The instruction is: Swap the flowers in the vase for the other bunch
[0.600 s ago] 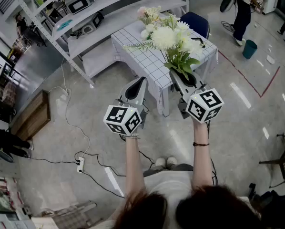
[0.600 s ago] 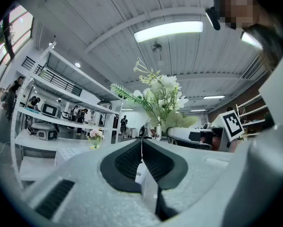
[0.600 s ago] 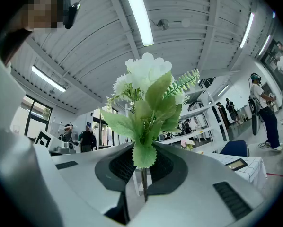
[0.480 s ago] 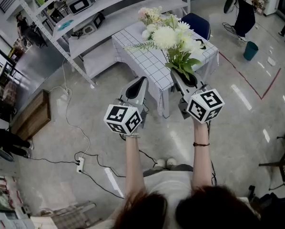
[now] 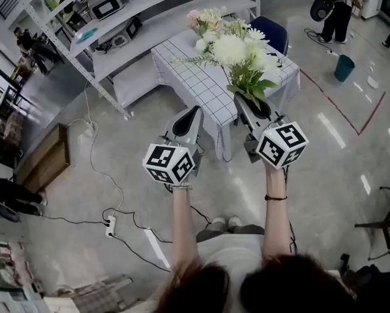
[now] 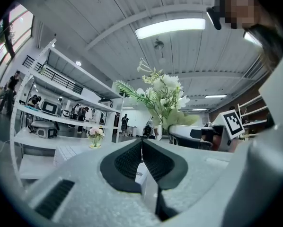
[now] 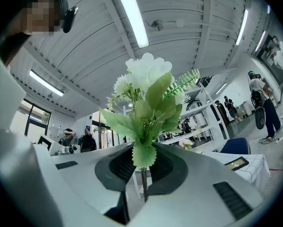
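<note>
Only the background has changed: the person beyond the table's [image 5: 201, 87] far right corner has stepped further off, while both grippers keep their places short of the table's near edge. It is a small table under a white gridded cloth, standing on a polished grey floor [image 5: 84, 188] crossed by cables, with white shelving [image 5: 117, 18] behind its left side and a blue chair [image 5: 268, 31] at its far end. A vase of pink flowers [image 5: 205, 19] stands on its far edge. The right gripper [image 5: 238, 98] is clamped on the stems of the white bunch [image 5: 237, 51]. That bunch runs lengthwise out of the jaws, heads up and away from the person, above the table's near right part. The left gripper [image 5: 196, 108], off the near edge, has its jaws together and empty.
</note>
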`<move>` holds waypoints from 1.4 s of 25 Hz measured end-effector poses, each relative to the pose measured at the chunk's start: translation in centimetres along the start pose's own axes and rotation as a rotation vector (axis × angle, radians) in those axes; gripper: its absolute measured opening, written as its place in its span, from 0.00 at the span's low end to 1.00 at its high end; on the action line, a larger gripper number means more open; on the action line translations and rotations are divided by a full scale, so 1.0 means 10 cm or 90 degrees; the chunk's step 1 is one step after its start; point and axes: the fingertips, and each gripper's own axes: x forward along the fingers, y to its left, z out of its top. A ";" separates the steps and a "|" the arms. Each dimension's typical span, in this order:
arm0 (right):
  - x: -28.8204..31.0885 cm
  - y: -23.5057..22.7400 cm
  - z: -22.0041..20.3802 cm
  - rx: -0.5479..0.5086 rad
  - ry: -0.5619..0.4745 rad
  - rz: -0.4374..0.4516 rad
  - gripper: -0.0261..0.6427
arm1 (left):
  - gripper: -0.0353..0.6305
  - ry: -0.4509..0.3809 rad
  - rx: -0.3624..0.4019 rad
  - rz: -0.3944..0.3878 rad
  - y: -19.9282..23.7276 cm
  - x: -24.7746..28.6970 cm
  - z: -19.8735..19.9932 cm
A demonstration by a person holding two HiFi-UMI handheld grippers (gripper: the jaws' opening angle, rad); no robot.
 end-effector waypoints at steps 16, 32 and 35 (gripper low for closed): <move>0.34 -0.05 -0.25 0.029 0.009 0.015 0.11 | 0.08 0.009 -0.005 0.032 0.40 -0.03 -0.12; 1.17 -0.37 -0.48 0.031 -0.003 -0.066 0.11 | 0.08 0.020 -0.024 -0.043 1.32 0.44 -0.16; 1.33 -0.37 -0.53 0.032 -0.005 -0.079 0.11 | 0.08 0.021 -0.028 -0.052 1.50 0.47 -0.16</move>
